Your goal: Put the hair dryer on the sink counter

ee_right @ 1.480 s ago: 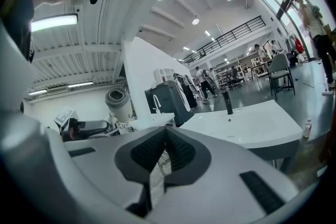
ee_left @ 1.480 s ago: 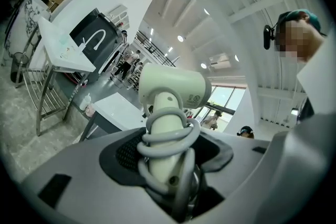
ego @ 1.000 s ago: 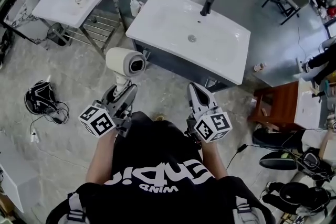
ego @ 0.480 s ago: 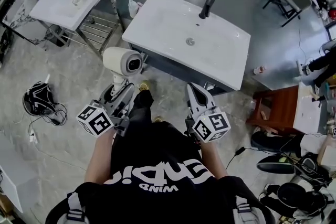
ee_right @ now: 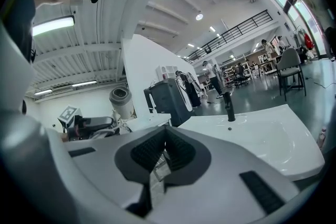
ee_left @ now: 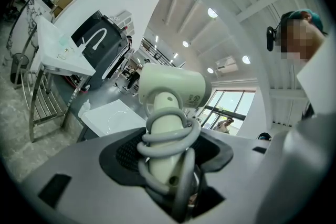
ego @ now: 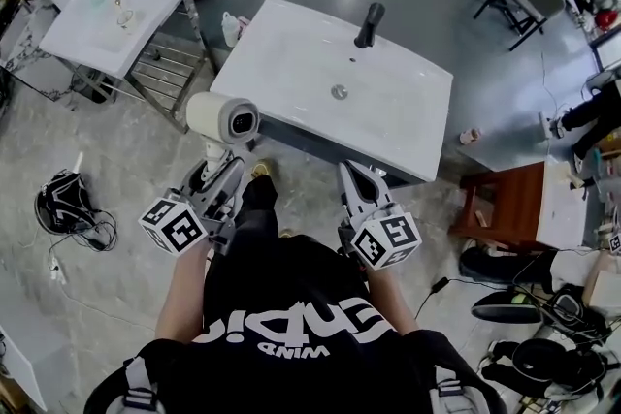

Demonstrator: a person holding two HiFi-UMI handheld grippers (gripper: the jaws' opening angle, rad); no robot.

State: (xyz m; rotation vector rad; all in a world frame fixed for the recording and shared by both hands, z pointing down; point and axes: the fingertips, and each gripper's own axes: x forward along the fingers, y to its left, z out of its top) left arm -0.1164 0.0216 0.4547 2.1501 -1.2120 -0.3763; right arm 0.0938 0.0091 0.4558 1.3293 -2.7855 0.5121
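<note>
A cream hair dryer stands upright with its grey cord coiled round the handle, and my left gripper is shut on that handle. In the left gripper view the hair dryer rises from between the jaws of the left gripper, its barrel pointing right. The white sink counter with a black faucet lies just ahead, and the dryer hangs off its near left corner. My right gripper is shut with nothing in it, close to the counter's front edge. The right gripper faces the basin.
A second white sink on a metal stand sits at the far left. A black bundle with cables lies on the floor at left. A brown wooden stool stands at right, with dark gear on the floor below it.
Both grippers have moved forward toward the sink counter, which now lies closer under the view. The hair dryer stays in the left gripper's hold, now beside the counter's near left corner.
</note>
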